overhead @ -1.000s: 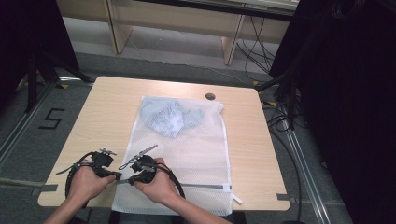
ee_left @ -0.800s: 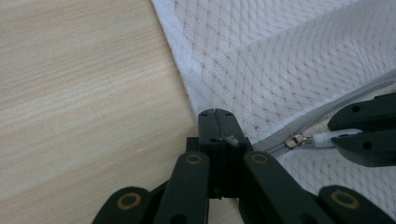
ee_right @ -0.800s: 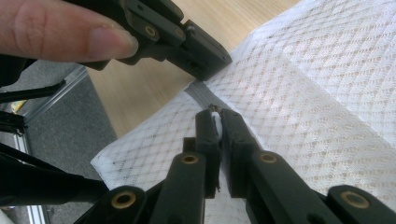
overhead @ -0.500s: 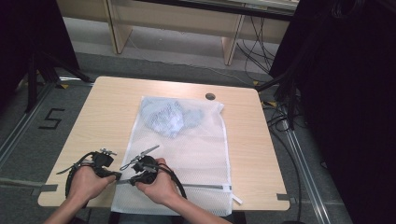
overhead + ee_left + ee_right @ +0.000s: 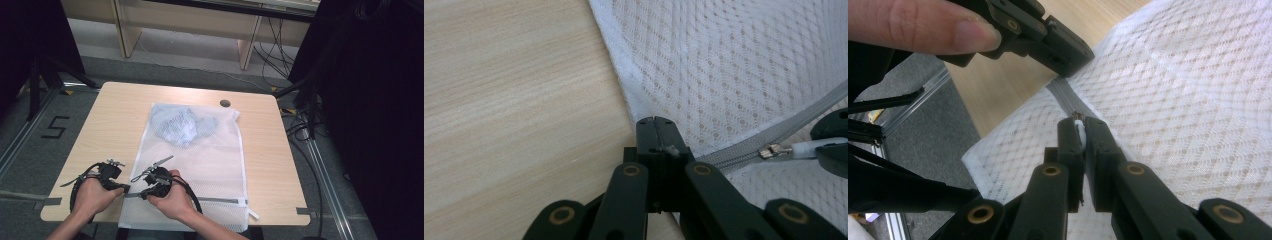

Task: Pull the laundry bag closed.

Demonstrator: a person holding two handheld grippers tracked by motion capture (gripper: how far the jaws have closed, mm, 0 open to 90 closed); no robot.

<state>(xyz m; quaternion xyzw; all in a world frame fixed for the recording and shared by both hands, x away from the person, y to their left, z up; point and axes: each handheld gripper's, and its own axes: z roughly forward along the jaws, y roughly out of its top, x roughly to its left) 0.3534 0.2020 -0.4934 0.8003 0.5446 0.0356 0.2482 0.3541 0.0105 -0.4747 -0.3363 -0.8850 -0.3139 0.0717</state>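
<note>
a white mesh laundry bag (image 5: 200, 165) lies flat on the wooden table (image 5: 115, 115), long axis running from the near edge toward the far edge, slightly right of centre; its near end overhangs the near edge a little. a bluish garment (image 5: 181, 125) sits bunched inside at the far end. a grey zipper (image 5: 220, 200) crosses the bag's near end, parallel to the near edge. the left gripper (image 5: 655, 122) has its jaws pressed together on the bag's left hem where the zipper begins, just inside the table's near-left area. the right gripper (image 5: 1078, 120) is just beside it, jaws clamped on the white zipper pull (image 5: 809, 148), with the slider close to the left end of the zipper. both hands rest at the near edge. bare table lies to the left of the bag and a narrower strip to its right; the far edge holds a small round dark grommet (image 5: 225, 103) near the bag's far-right corner.
</note>
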